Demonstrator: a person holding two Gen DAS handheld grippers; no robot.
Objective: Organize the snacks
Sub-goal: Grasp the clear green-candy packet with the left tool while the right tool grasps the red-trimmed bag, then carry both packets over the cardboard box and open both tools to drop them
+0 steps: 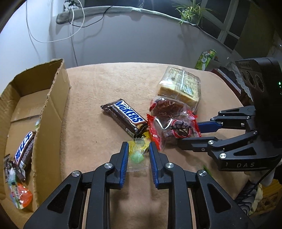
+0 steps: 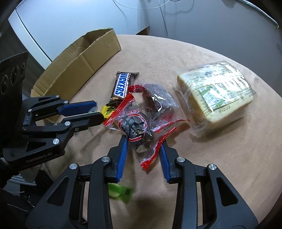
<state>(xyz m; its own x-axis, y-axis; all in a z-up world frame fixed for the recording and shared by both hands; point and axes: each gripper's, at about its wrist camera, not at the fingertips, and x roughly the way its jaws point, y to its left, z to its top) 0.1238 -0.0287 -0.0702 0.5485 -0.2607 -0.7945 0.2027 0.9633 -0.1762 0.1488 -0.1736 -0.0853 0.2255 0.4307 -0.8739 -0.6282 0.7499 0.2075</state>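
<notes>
We are seeing the green candy packet (image 1: 136, 155) lying on the counter (image 1: 98, 84), long axis running away from the camera, pinched by our left tool (image 1: 137, 147); our right tool (image 2: 143, 144) is gripping the red-edged packet (image 2: 139, 126) beside the Snickers bar (image 1: 126, 117)

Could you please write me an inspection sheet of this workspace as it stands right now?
Surface: tan cloth table.
Job's things: Snickers bar, two red-edged packets, wrapped cake, green candy on the table; several snacks in the box.
Clutter: green wrapper near the table edge.
Grippers: left gripper shut on the candy wrapper; right gripper shut on a red-edged packet.
Cables: white and black cables on the wall.
Surroundings: plant, green carton.
</notes>
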